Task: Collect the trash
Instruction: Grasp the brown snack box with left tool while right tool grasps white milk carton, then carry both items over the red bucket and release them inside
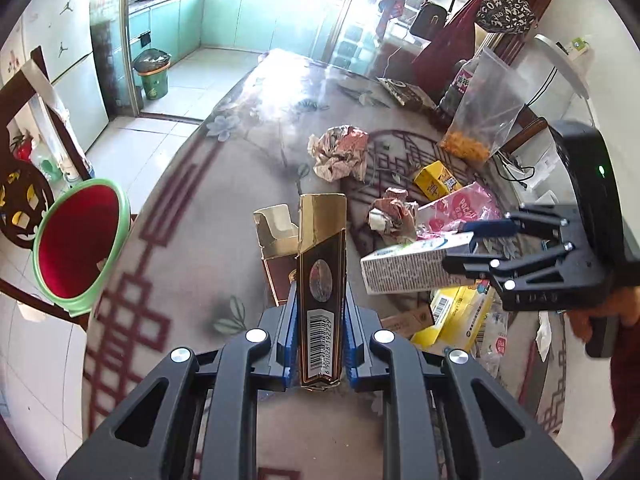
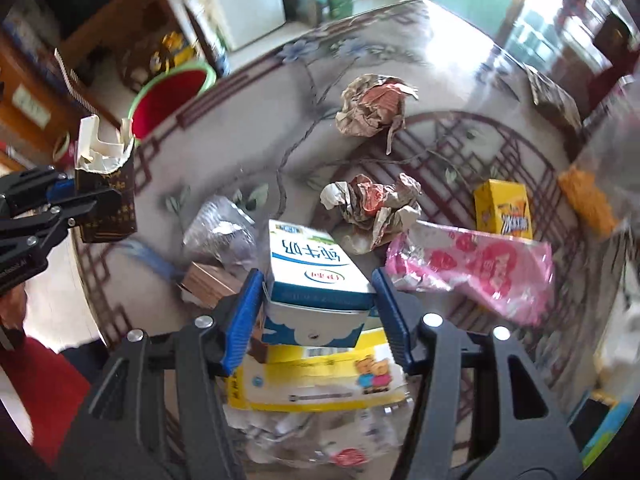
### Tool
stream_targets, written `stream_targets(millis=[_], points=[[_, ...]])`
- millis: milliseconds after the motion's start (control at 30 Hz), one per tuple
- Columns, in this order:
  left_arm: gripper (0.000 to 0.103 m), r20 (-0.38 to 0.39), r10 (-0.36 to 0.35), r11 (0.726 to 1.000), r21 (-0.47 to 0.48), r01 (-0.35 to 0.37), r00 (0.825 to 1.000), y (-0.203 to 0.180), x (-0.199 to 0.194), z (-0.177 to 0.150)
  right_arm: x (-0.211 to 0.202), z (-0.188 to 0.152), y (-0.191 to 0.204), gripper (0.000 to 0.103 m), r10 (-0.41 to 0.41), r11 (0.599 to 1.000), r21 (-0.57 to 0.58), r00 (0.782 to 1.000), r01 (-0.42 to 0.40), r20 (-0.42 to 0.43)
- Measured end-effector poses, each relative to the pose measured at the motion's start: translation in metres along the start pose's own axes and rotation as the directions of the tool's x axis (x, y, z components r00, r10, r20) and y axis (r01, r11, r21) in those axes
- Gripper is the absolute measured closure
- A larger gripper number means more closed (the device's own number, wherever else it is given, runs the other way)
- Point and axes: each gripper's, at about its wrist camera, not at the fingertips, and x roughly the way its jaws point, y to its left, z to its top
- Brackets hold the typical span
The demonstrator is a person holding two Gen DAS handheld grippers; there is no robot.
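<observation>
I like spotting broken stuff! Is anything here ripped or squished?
Yes. The dark gold box in the left gripper has a ragged, torn-open top. Two brown paper wads lie crumpled on the table.

Left tool (image 1: pixel 320 320) clamped on pack, right tool (image 2: pixel 318 300) gripping carton

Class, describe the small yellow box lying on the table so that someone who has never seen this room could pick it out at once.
Start at the grey patterned tablecloth and find its dark red round lattice motif. On that motif, just beyond the pink printed plastic wrapper, lies the small yellow cardboard box. It is the only rigid, uncrumpled yellow item there; the crumpled brown paper balls beside it are shapeless.
</observation>
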Motion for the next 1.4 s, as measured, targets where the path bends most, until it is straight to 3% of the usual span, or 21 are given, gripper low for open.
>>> stream_targets(millis=[233,333,467,767,1400], points=[[0.087,0.033,0.0,0.999,0.048,-0.001,0.999,0.005,-0.013,0.012,-0.035,-0.02,-0.003,0.048,-0.031,0.956,0.292,0.984,-0.023,0.178],[0.087,0.034,-0.009,0.998,0.063,0.006,0.999,0.009,-0.016,0.016,-0.047,-0.025,0.007,0.048,-0.098,0.93,0.368,0.97,0.009,0.224],[0.087,0.04,-0.01,0.996,0.085,0.007,0.999,0.017,-0.02,0.024,-0.063,-0.024,0.02,0.048,-0.13,0.895,0.447,0.948,-0.014,0.29],[0.087,0.048,-0.017,0.995,0.098,0.012,0.999,0.051,-0.028,0.041,-0.07,0.007,0.059,0.048,-0.157,0.89,0.456,0.931,-0.011,0.329],[0.087,0.046,0.056,0.998,-0.014,-0.056,0.997,0.194,-0.037,0.064,-0.024,0.096,0.154,0.048,-0.07,0.913,0.401,0.942,-0.073,0.329]])
